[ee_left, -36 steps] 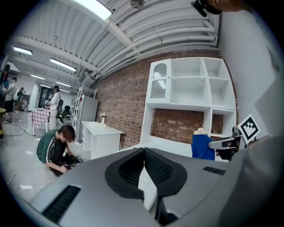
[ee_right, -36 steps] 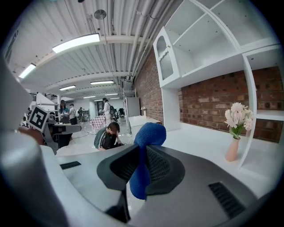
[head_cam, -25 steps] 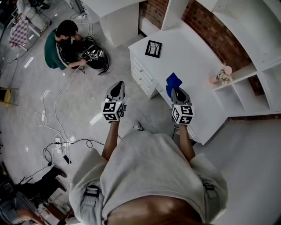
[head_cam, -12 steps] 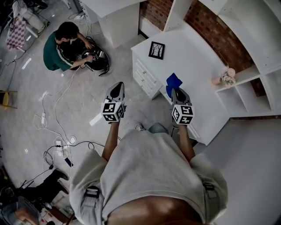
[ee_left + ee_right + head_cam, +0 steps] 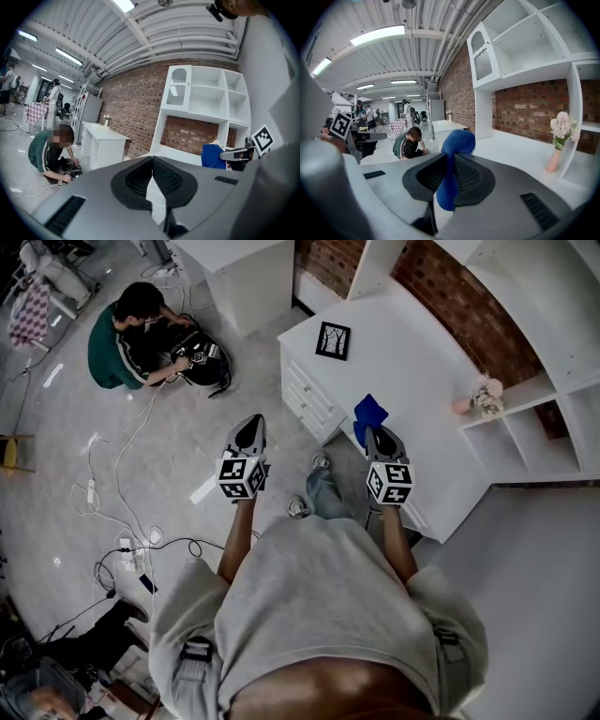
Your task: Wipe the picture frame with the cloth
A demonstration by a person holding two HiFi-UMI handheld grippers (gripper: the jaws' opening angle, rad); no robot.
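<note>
Seen from the head view, the right hand-held gripper (image 5: pixel 372 433) hangs over the near edge of the white counter (image 5: pixel 422 343), its jaws pinching a blue cloth (image 5: pixel 370 412). The cloth bunches out past the tips towards 12 o'clock. The right gripper view shows the same hold: the cloth (image 5: pixel 456 141) is clamped between the two dark pads and rises in a rounded lump above the right hand-held gripper (image 5: pixel 449 164). The left hand-held gripper (image 5: pixel 250 420) is held out over the grey floor (image 5: pixel 141 456), at about 9 o'clock from the right one and well apart from the counter. In its own view the left hand-held gripper (image 5: pixel 151 162) has its tips pressed together with nothing between them, and the cloth (image 5: pixel 213 156) shows off at 3 o'clock. The picture frame (image 5: pixel 332 340), black-edged with a dark drawing inside, sits on the counter near its far left corner, at about 11 o'clock from the right hand-held gripper and well apart from the cloth; whether it lies flat or leans is unclear. A small pink vase of pale flowers (image 5: pixel 478 399) stands on the counter at 2 o'clock from the cloth, beside the white shelves (image 5: pixel 544 427). A person in a green top (image 5: pixel 117 334) crouches on the floor at 10 o'clock, with cables (image 5: pixel 112 493) trailing nearby.
</note>
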